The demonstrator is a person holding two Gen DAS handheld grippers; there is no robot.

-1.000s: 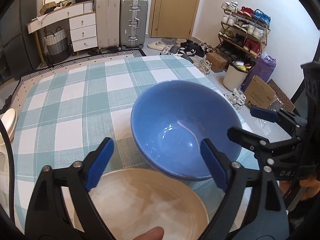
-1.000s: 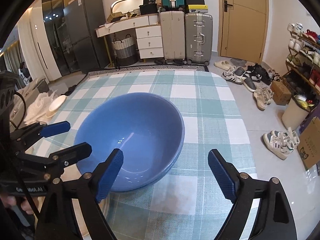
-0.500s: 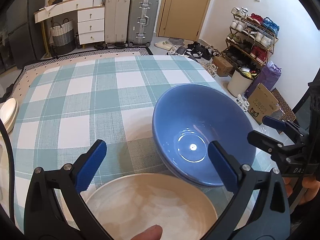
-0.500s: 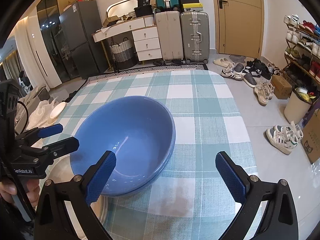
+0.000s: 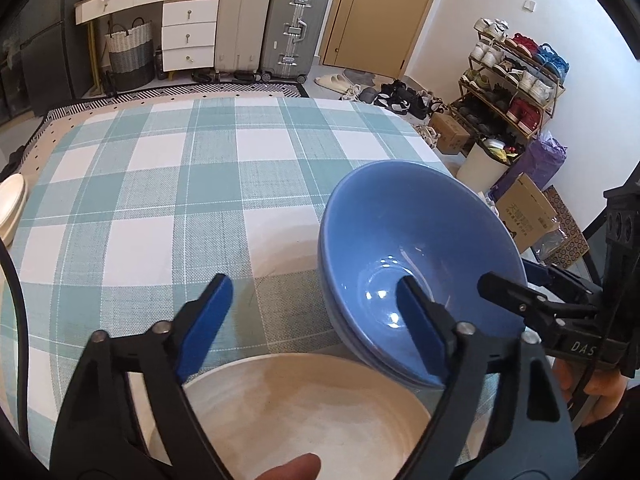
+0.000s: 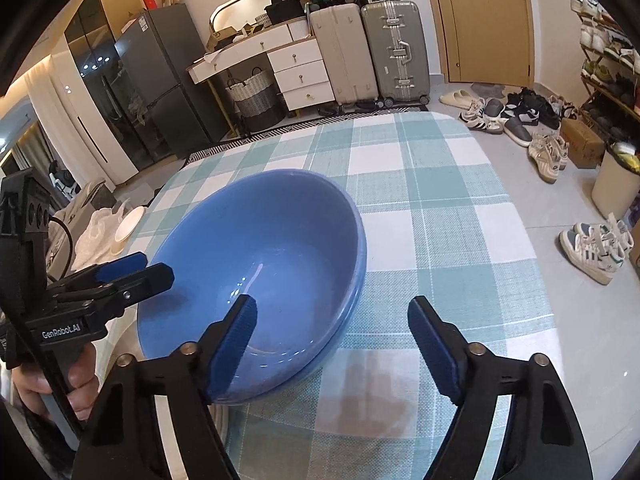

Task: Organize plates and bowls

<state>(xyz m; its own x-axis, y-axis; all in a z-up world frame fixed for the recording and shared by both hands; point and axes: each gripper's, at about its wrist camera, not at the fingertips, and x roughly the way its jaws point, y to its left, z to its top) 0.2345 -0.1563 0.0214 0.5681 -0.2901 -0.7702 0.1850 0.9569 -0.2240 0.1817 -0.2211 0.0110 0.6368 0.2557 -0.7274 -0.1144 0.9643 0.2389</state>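
Two nested blue bowls (image 5: 416, 252) (image 6: 264, 264) rest on the checked tablecloth, overlapping the far edge of a cream plate (image 5: 304, 408). My left gripper (image 5: 314, 304) straddles the bowls' near left rim, one finger inside the bowl and one over the cloth. Its jaws are closing, and the pads stand apart from the rim. My right gripper (image 6: 332, 318) straddles the opposite rim the same way, with its jaws closing and the pads clear of the bowl. Each gripper shows in the other's view, the right gripper (image 5: 532, 284) and the left gripper (image 6: 128, 270).
Small white plates (image 5: 12, 208) (image 6: 130, 222) lie at the table's left edge. The checked tablecloth (image 5: 180, 184) stretches beyond the bowls. Suitcases, drawers, a shoe rack and loose shoes stand on the floor past the table. A fingertip (image 5: 296, 468) shows at the bottom.
Both grippers' jaws widened, then narrowed. Both sank towards the bowls' rims. In the left wrist view the bowls slid to the right.
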